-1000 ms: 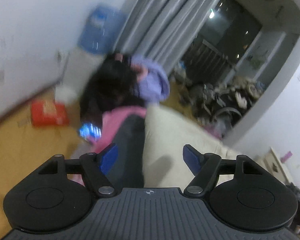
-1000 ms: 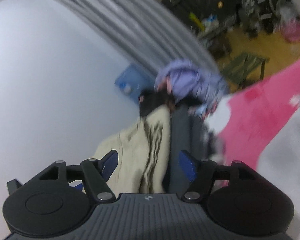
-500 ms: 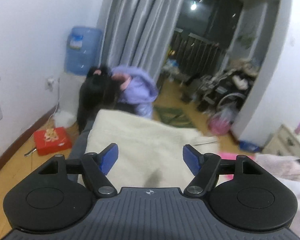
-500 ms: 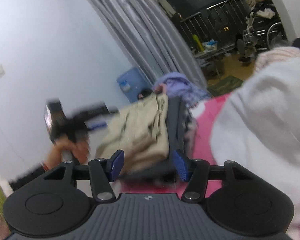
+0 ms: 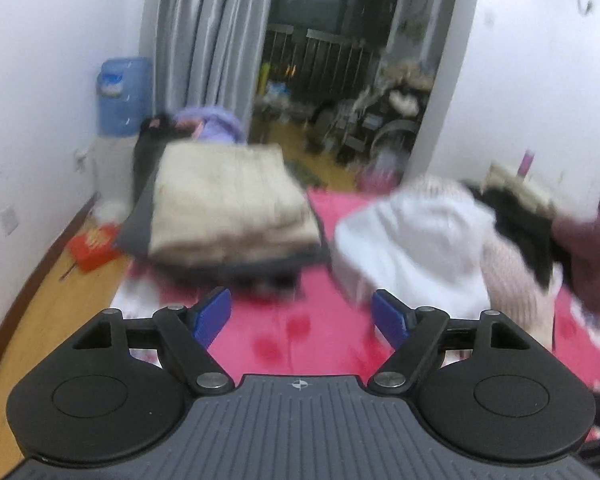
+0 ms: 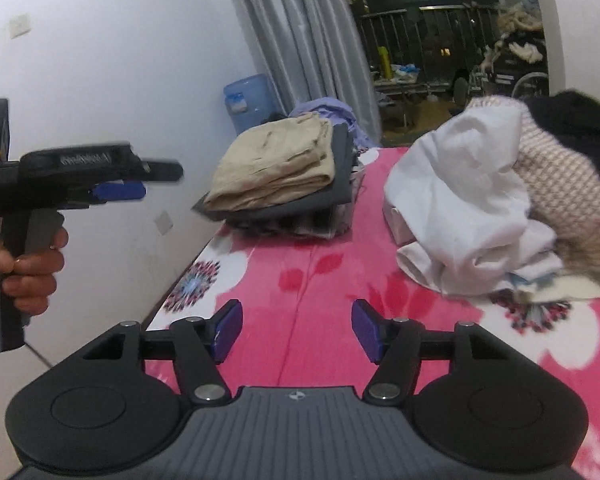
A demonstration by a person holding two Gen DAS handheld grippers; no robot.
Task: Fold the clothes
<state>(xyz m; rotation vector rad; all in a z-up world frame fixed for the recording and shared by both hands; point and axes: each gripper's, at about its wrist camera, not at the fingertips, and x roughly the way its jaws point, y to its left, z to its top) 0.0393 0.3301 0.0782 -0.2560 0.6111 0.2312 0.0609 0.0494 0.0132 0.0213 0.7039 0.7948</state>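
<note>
Folded beige cloth garment [image 6: 276, 168] tops a grey folded stack [image 6: 320, 196] on the pink floral blanket [image 6: 300, 280], well ahead of both grippers. Crumpled white cloth garment [image 6: 460, 200] lies ahead-right. Left gripper [image 5: 302, 316] and right gripper [image 6: 296, 330]: jaws spread wide, holding nothing.

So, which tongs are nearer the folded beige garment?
Left. The left tongs hover close beside the beige garment; the right tongs hang farther back over the pink blanket.

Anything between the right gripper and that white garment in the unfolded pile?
Nothing visible. The right gripper is open and holds nothing; only bare pink blanket lies between it and the white garment, which lies ahead to its right. The folded stack sits off to the left.
</note>
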